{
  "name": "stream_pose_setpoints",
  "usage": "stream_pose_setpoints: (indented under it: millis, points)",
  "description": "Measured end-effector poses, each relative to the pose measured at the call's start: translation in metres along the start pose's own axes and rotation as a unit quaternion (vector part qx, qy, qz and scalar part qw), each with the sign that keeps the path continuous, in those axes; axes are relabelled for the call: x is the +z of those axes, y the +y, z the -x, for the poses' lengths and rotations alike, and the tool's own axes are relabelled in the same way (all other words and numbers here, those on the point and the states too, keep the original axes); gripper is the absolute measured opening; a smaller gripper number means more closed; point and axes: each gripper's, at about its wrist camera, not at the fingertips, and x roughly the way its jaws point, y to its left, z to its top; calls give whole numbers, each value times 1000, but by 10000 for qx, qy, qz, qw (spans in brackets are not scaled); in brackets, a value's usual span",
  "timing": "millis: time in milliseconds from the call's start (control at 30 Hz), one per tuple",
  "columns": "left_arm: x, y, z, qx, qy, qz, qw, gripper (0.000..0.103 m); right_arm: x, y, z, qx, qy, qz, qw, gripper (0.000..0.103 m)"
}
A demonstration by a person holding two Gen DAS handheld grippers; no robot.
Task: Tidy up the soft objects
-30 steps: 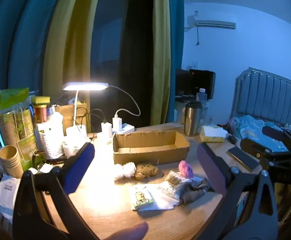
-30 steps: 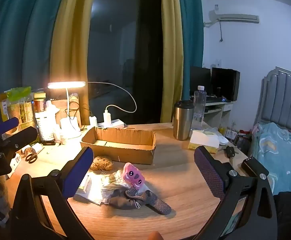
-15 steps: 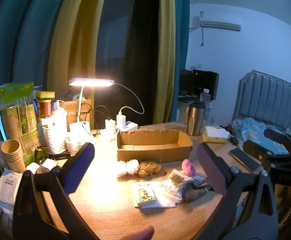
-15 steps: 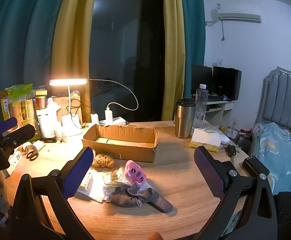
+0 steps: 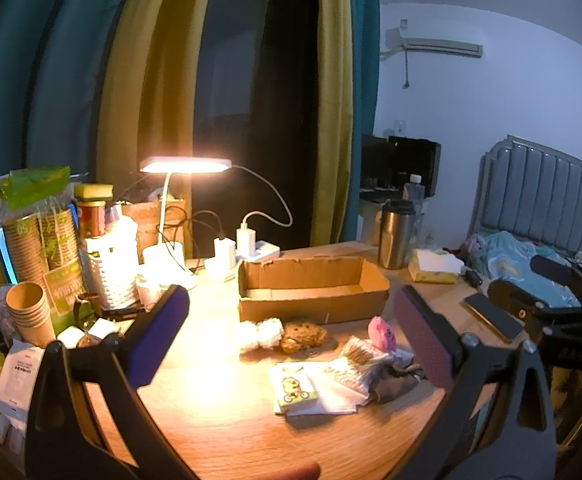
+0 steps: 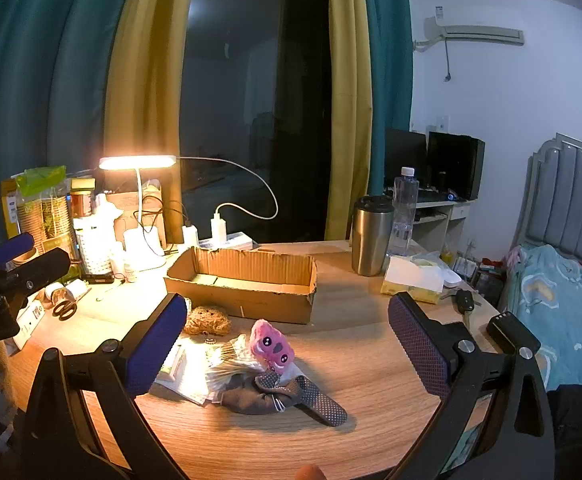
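Progress: nothing sorted, cardboard box (image 6: 247,284) sits empty | Tongs: your left gripper (image 5: 291,328) and right gripper (image 6: 287,344) both gape, holding nothing | Left to do: pink plush (image 6: 271,346), brown plush (image 6: 207,320), grey sock (image 6: 287,398) lie near the box's front.

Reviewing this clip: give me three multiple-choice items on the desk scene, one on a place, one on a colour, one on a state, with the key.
1. Where is the pink plush toy?
A. inside the cardboard box
B. on the desk in front of the cardboard box
C. on the bed

2. What colour is the tumbler beside the water bottle?
A. red
B. silver
C. green

3. How does the right gripper stand?
A. shut on the sock
B. shut on nothing
C. open, holding nothing

Key: 1 B, the toy lies on the wood before the box; 2 B, bare metal body with dark lid; 3 C, fingers stand wide apart above the pile.
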Motion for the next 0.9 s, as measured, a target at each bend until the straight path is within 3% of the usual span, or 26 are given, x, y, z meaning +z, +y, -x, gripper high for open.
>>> stream_pose_setpoints:
  millis: [900]
  points:
    - [0,1,6,-16,0,47,10000,102,-9,4,-4,30,44,15,10000,102]
